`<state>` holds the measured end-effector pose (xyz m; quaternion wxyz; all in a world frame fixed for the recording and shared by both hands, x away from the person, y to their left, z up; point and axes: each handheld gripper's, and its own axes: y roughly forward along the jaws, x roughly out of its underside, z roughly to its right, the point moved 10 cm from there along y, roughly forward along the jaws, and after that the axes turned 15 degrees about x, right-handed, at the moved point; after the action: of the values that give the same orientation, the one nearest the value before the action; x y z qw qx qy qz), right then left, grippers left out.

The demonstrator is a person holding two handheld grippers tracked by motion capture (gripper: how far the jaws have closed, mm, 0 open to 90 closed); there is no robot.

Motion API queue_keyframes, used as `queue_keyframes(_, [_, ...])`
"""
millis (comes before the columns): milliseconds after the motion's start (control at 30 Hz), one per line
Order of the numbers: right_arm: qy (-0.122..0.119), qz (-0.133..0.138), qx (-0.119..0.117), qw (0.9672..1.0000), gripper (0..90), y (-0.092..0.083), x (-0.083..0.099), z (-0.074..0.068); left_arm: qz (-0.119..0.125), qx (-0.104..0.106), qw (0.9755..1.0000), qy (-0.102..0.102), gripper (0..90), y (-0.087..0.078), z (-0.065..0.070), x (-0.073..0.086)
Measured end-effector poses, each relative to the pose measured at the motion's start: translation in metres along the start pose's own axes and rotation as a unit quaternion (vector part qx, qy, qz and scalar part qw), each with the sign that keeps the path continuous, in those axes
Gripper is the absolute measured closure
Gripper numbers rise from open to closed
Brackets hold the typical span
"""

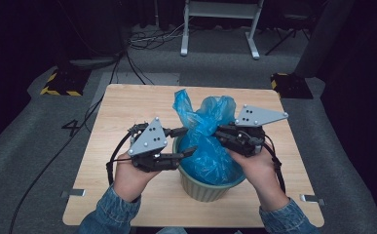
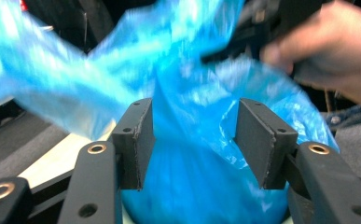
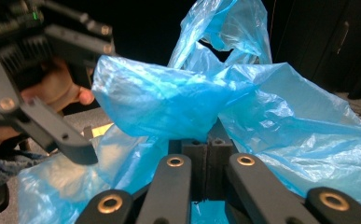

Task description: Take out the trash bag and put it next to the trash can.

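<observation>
Jaws of the left gripper (image 2: 192,140) stand apart around the blue plastic bag (image 1: 208,141); the right gripper (image 3: 208,163) pinches its film. No writing is legible.

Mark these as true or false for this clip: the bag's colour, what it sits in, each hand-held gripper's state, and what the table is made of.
1. The plastic bag is blue. True.
2. The bag sits in a pale green ribbed pot. True.
3. The left hand-held gripper is clamped on the bag. False: its jaws stand apart, the bag loose between them.
4. The right hand-held gripper is open. False: its jaws are shut on the bag's plastic.
5. The table is glass. False: light wood.
</observation>
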<state>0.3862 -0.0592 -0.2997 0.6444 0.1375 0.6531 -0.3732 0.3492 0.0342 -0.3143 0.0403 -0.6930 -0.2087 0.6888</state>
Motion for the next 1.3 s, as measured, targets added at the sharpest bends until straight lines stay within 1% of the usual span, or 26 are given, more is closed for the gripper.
queue_keyframes(167, [0.0,0.018,-0.002,0.9998,89.8,-0.005,-0.015,0.003,-0.008,-0.011,0.9999,-0.003,47.0,-0.009,0.001,0.012])
queue_keyframes(267, [-0.001,0.027,0.0,0.9996,89.8,-0.007,-0.022,0.005,-0.005,-0.004,0.9998,-0.02,47.0,-0.015,0.002,0.019])
queue_keyframes(300, [-0.001,0.03,0.0,0.9995,89.8,-0.007,-0.024,0.006,-0.005,-0.006,0.9997,-0.023,46.9,-0.017,0.002,0.021])
queue_keyframes(533, [0.002,0.045,0.005,0.999,89.8,-0.012,-0.038,0.013,-0.005,-0.019,0.9993,-0.032,45.5,-0.031,0.001,0.035])
queue_keyframes(600, [0.001,0.047,0.007,0.9989,89.8,-0.014,-0.041,0.014,-0.015,-0.023,0.999,-0.034,45.7,-0.033,0.001,0.042])
queue_keyframes(733, [-0.003,0.053,0.012,0.9985,89.8,-0.018,-0.048,0.018,-0.025,-0.029,0.9984,-0.041,45.8,-0.036,0.001,0.058])
queue_keyframes(867, [-0.001,0.06,0.016,0.9981,89.7,-0.024,-0.057,0.022,-0.02,-0.028,0.9978,-0.057,45.7,-0.038,-0.002,0.067])
queue_keyframes(933, [-0.005,0.065,0.021,0.9976,89.7,-0.032,-0.064,0.026,-0.018,-0.028,0.9978,-0.057,45.6,-0.038,-0.002,0.068])
queue_keyframes(1000, [-0.006,0.067,0.022,0.9975,89.7,-0.034,-0.066,0.027,-0.015,-0.03,0.9978,-0.058,45.6,-0.038,-0.002,0.069])
queue_keyframes(1167, [-0.018,0.072,0.046,0.9962,89.7,-0.049,-0.08,0.037,-0.02,-0.031,0.9973,-0.063,45.4,-0.039,-0.002,0.076])
queue_keyframes(1300, [-0.02,0.075,0.059,0.9953,89.7,-0.059,-0.089,0.044,-0.02,-0.034,0.9969,-0.069,45.1,-0.041,-0.003,0.082])
